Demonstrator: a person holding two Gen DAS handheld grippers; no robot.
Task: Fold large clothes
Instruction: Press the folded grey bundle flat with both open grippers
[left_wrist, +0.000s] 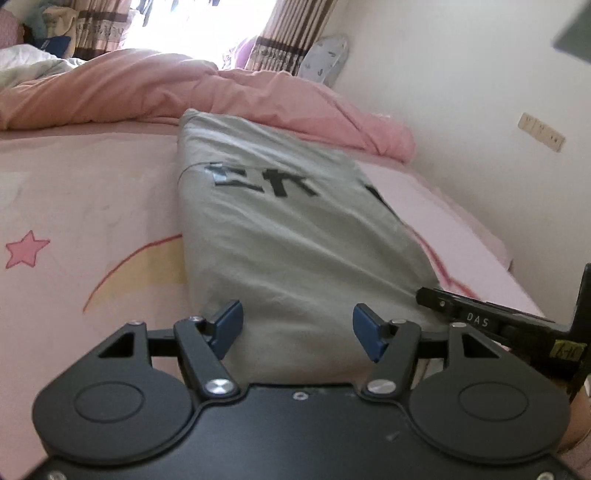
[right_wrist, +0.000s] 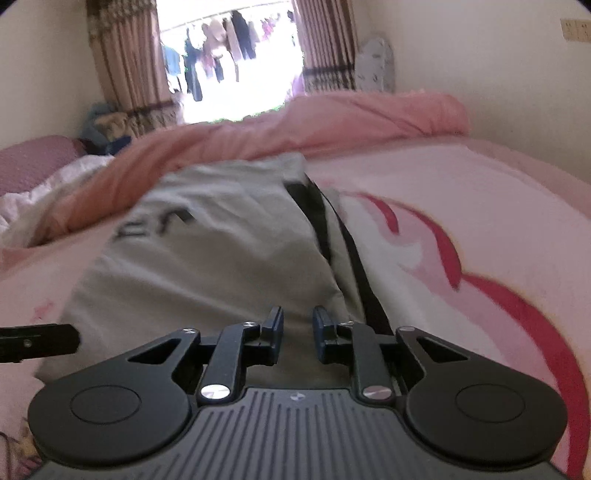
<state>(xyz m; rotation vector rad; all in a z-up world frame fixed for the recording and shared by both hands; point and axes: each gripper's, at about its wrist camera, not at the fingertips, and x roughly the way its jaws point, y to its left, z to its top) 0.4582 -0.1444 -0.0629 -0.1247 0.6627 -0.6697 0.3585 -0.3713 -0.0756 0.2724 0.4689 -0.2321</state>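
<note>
A grey garment (left_wrist: 295, 240) with black lettering (left_wrist: 266, 184) lies folded into a long strip on the pink bedsheet (left_wrist: 74, 203), running away from me. My left gripper (left_wrist: 297, 326) hangs open over its near end, blue pads apart and touching nothing. The right gripper's black finger (left_wrist: 480, 317) shows at the garment's near right corner. In the right wrist view the same garment (right_wrist: 207, 266) has a black strip (right_wrist: 317, 221) along its right side. My right gripper (right_wrist: 298, 328) sits low over the near edge, jaws narrowly parted, flat cloth showing in the gap.
A bunched pink duvet (left_wrist: 184, 88) lies across the far end of the bed. A cream wall (left_wrist: 461, 110) with a socket plate (left_wrist: 541, 132) runs close along the bed's right side. Curtains (right_wrist: 125, 59) frame a bright window beyond.
</note>
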